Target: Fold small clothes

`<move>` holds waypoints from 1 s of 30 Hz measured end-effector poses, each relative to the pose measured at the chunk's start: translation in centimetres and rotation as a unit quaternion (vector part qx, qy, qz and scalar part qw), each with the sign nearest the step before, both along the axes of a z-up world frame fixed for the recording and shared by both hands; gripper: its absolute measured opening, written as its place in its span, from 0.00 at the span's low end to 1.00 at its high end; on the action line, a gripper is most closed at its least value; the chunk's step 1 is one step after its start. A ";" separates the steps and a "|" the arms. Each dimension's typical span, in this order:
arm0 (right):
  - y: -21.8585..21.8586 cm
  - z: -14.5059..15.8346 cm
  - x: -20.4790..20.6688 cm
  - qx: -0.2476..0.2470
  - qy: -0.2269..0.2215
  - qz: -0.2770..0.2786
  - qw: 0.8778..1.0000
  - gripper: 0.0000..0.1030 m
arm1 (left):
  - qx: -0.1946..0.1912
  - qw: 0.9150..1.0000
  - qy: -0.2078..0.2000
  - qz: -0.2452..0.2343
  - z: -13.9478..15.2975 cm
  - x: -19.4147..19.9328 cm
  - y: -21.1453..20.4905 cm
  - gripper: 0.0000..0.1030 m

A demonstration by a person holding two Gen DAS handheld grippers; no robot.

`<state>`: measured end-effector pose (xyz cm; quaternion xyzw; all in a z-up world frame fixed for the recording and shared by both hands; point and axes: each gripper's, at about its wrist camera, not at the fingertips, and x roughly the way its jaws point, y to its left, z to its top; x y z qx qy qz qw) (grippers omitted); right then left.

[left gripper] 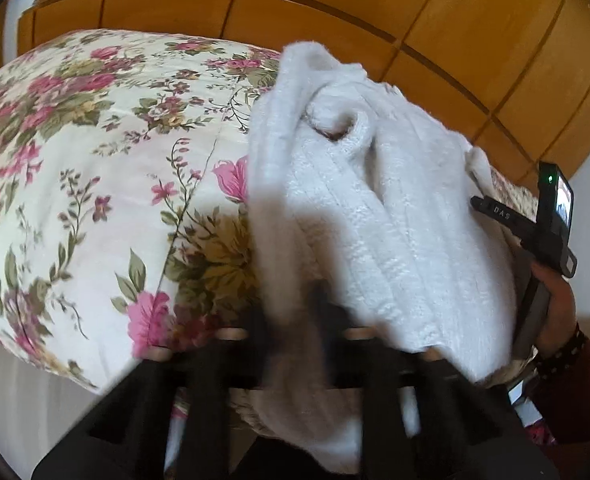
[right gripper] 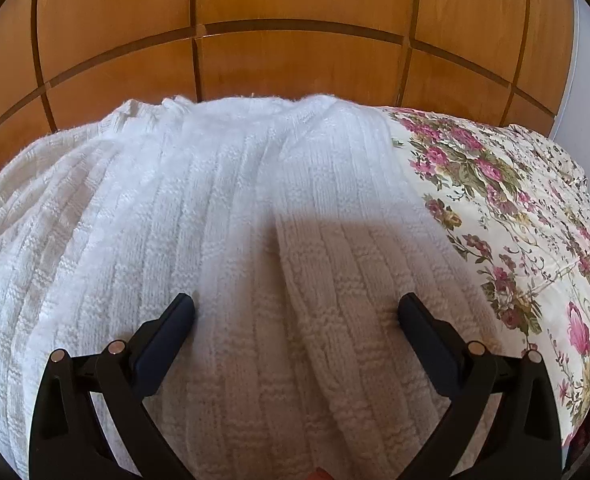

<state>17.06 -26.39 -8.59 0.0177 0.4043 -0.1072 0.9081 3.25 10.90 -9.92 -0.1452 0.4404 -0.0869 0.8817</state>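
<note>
A white ribbed knit garment (left gripper: pixel 375 216) lies bunched in thick folds on a floral bedspread (left gripper: pixel 95 184). In the left wrist view my left gripper (left gripper: pixel 295 320) is blurred and shut on the near edge of the garment, with cloth pinched between its dark fingers. In the right wrist view the same garment (right gripper: pixel 223 208) spreads flat and wide. My right gripper (right gripper: pixel 297 304) is open just above it, one finger on either side of a raised fold, with nothing pinched.
A hand (left gripper: pixel 555 308) in a dark red sleeve holds the right gripper's handle at the right edge of the left view. Behind the bed stands a wooden panelled wardrobe (right gripper: pixel 295 60). Bare floral bedspread (right gripper: pixel 503 220) shows to the right of the garment.
</note>
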 end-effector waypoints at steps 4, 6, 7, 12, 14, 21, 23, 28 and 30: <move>0.2 0.0 -0.5 0.001 -0.002 0.000 1.000 0.98 | 0.012 1.000 0.003 -0.022 1.9 1.4 1.9 0.06; 0.2 -0.1 -0.5 0.005 -0.002 0.000 1.000 0.98 | 0.044 0.999 -0.012 -0.026 3.7 2.4 3.3 0.06; 0.1 -0.1 -0.5 0.007 -0.002 0.000 1.000 0.98 | 0.069 0.997 -0.023 -0.029 4.9 3.3 4.1 0.06; 0.0 0.0 -0.4 0.008 -0.001 -0.001 1.000 0.98 | 0.159 0.986 -0.041 -0.013 8.1 7.2 8.4 0.06; 0.0 0.0 -0.4 0.008 -0.001 -0.001 1.000 0.98 | 0.211 0.976 -0.045 -0.008 8.5 9.1 10.1 0.05; -0.2 -0.2 -0.3 0.016 -0.002 -0.001 1.000 0.98 | 0.374 0.926 -0.040 0.029 7.8 14.2 15.5 0.05; -0.2 -0.3 -0.4 0.015 -0.002 -0.001 1.000 0.98 | 0.377 0.925 -0.019 0.046 7.4 16.1 17.6 0.05; -0.2 -0.3 -0.3 0.016 -0.002 -0.001 1.000 0.98 | 0.343 0.937 0.063 0.013 3.4 19.1 20.7 0.05; -0.2 -0.3 -0.3 0.019 -0.003 -0.001 1.000 0.98 | 0.337 0.937 0.086 0.024 1.8 19.2 21.6 0.14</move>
